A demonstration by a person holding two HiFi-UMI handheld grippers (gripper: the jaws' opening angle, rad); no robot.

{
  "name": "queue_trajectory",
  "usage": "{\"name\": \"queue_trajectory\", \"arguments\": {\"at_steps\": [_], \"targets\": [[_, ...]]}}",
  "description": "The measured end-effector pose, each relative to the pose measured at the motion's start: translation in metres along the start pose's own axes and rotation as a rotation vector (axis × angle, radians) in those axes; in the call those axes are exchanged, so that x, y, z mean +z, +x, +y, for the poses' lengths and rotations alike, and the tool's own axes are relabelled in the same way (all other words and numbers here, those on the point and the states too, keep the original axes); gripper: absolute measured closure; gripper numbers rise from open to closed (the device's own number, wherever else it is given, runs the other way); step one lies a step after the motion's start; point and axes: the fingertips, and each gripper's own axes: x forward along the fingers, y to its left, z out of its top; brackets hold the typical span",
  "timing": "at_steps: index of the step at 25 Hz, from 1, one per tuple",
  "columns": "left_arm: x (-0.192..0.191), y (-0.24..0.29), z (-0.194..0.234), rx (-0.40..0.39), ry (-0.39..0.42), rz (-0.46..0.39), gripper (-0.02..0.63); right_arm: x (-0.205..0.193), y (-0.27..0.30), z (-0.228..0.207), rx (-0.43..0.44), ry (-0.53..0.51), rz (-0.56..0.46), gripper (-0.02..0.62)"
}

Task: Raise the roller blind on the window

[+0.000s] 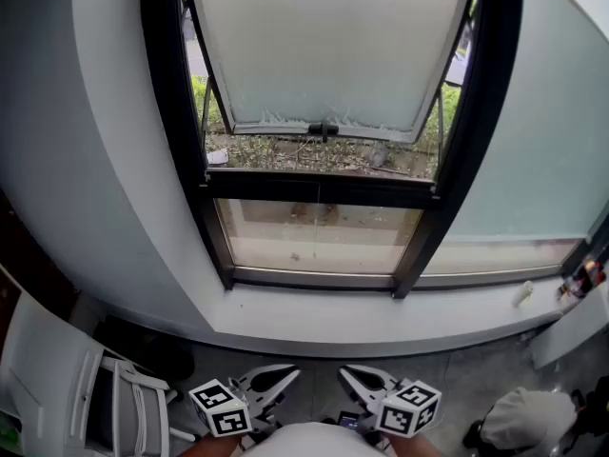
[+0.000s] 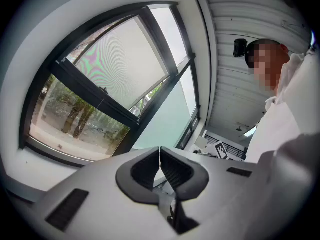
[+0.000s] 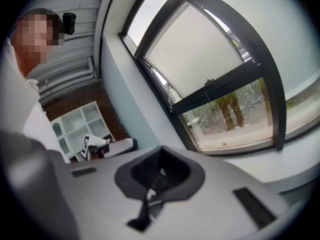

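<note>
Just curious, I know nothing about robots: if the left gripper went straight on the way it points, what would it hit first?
The way looks free nearby. The left gripper aims roughly at the pale panel just beside the dark window frame, so probably that, though depth is unclear.

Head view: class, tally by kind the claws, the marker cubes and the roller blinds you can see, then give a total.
Claws: 2, the left claw and the right claw, both shut and empty
Marker cubes: 2, the left cube and the right cube
Roller blinds: 1, the roller blind, partly down
Total: 5
</note>
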Motion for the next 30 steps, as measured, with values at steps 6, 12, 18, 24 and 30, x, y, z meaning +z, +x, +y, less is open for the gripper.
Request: {"name": "queue_trajectory", "arguments": {"at_steps": [6, 12, 18, 24, 30], "targets": [[-0.001, 0.003, -0.003, 0.007, -0.004, 0.006, 0.578, -0.003, -0.001, -0.002, -0.013, -0.015, 0.013, 0.574], [-0.008, 0.005, -0.003, 0.009, -0.002, 0.014, 0.578, -0.006, -0.005, -0.004, -0.017, -0.029, 0.021, 0.574], [-0.016, 0.010, -0.001, 0.028, 0.008, 0.012, 0.578, -0.010, -0.012, -0.016, -0.028, -0.038, 0.026, 0.572], [-0.018, 0.025, -0.003, 0.072, 0.011, -0.001, 0.577, -0.005, -0.019, -0.026, -0.030, -0.127, 0.018, 0.571], [-0.019, 0.044, -0.004, 0.142, 0.100, -0.008, 0.575, 0.000, -0.031, -0.053, -0.044, -0.114, 0.019, 0.533]]}}
